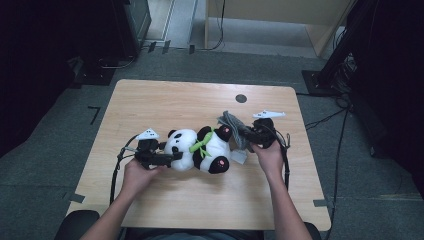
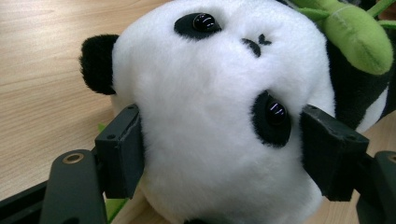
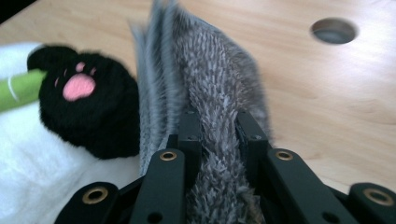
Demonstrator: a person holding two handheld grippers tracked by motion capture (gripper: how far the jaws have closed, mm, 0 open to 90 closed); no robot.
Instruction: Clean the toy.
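- Between the right gripper (image 3: 218,128) jaws: a fold of grey fuzzy cloth (image 3: 210,84), pinched tight, pads nearly together w/ just the fabric in the gap. Cloth stands up out of the jaws & fans toward the panda's paw.
- Left gripper (image 2: 219,154): jaws spread wide around the panda's head (image 2: 210,116), pads pressing into the plush on both sides near the eye patch. Looks like a holding grip, not a lift.
- Panda (image 1: 197,148) lies on its back/side mid-table, head toward the left gripper, black feet w/ pink pads toward the right one. Green bamboo piece (image 1: 201,145) sits across its chest.
- Cloth in the high view (image 1: 231,124) is just beside the panda's upper foot, touching or nearly so; can't tell which from above.
- Step in hand, as I judge it: bring the cloth over or onto the panda while the left side steadies it.
- To do it well: keep the left squeeze steady so the head doesn't roll; plush gives, so no extra force needed.
- Right side: hold the pinch, it's only on a narrow fold, so a tug against the foot could pull it free. Lift the cloth clear of the paw before moving across, not drag.
- Watch the bamboo piece, it sticks up & could snag the fibres.
- Table (image 1: 165,100) has a cable hole (image 1: 241,98) behind the cloth; well apart, no bother.
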